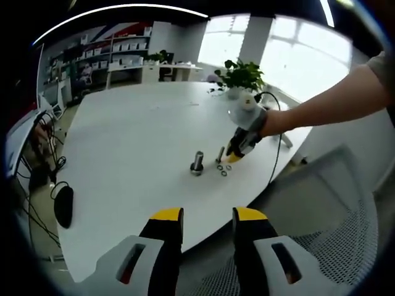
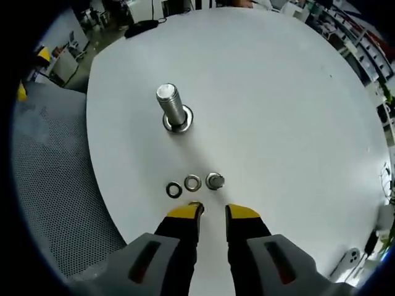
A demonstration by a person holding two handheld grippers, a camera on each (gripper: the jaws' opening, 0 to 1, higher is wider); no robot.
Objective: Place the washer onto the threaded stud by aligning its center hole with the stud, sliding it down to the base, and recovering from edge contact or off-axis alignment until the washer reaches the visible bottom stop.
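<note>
A large threaded stud [image 2: 173,106] stands upright on the white table [image 2: 278,92], its wide base down. Nearer me lie a dark washer [image 2: 174,189] and a silver washer [image 2: 193,182], with a small upright bolt [image 2: 215,181] beside them. My right gripper [image 2: 213,214] hovers just short of these, jaws a little apart with nothing between them; a small metal edge [image 2: 196,205] peeks out by the left fingertip. In the left gripper view the stud [image 1: 197,163], the washers [image 1: 223,169] and the right gripper [image 1: 237,150] lie ahead. My left gripper [image 1: 207,217] hangs open over the near table edge.
A grey mesh chair [image 1: 321,216] sits off the table's near right edge, also the chair [image 2: 49,154]. A black mouse [image 1: 63,206] lies at the left, and a potted plant [image 1: 241,77] stands at the far side. A cable [image 1: 274,154] hangs over the edge.
</note>
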